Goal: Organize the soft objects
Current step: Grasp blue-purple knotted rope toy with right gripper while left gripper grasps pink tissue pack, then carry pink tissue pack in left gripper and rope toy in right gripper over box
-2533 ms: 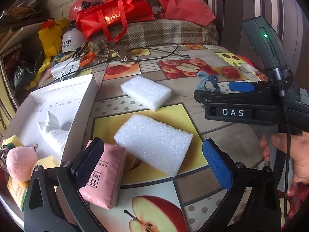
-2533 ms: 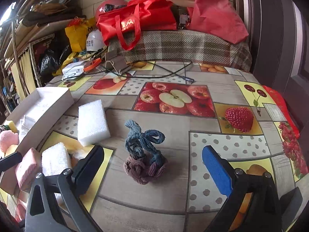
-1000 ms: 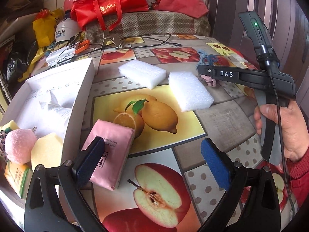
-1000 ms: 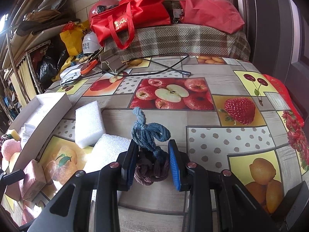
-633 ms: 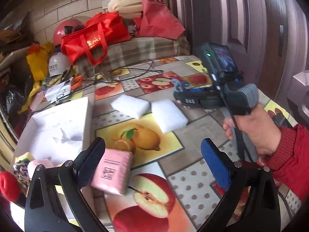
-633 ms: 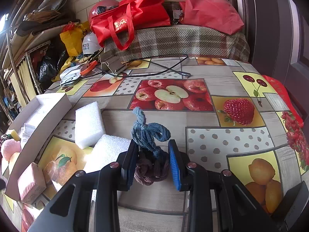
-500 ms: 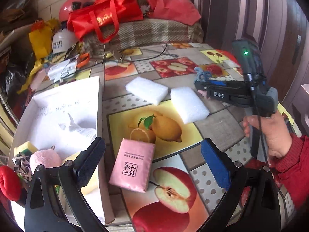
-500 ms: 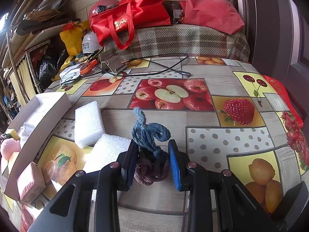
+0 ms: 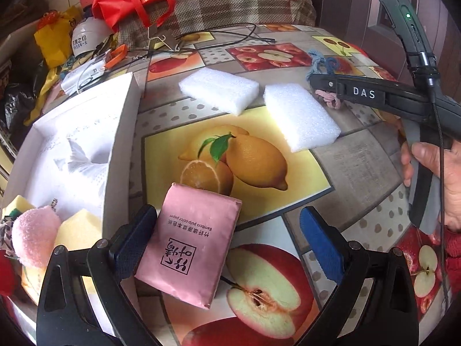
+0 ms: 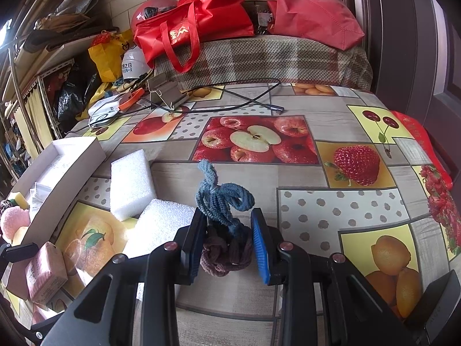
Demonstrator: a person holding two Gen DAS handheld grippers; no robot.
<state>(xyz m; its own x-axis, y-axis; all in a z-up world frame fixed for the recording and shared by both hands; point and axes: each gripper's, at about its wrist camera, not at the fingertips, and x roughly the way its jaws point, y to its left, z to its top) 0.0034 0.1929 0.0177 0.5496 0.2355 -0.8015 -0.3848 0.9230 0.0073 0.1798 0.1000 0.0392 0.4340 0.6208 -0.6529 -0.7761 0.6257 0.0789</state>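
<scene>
My left gripper (image 9: pixel 230 240) stands open over a pink tissue pack (image 9: pixel 190 245) that lies flat on the fruit-print tablecloth; its left finger is beside the pack's left edge, the right finger well clear. My right gripper (image 10: pixel 229 245) is shut on a bundle of blue and brown hair ties (image 10: pixel 223 216) resting on the table. Two white foam blocks (image 9: pixel 219 89) (image 9: pixel 299 116) lie further back. A white box (image 9: pixel 86 132) on the left holds crumpled tissue, a pink pompom (image 9: pixel 28 238) and a yellow sponge (image 9: pixel 77 230).
A person's hand (image 9: pixel 432 170) grips the right tool's handle at the right edge. At the table's far side lie cables (image 10: pixel 230 98), a metal clip and a white device. Behind are a red bag (image 10: pixel 196 26), helmets and a plaid cushion.
The left gripper has come down and closer to the pink tissue pack, which now lies between its fingers. The right gripper stays shut on the hair ties, unmoved.
</scene>
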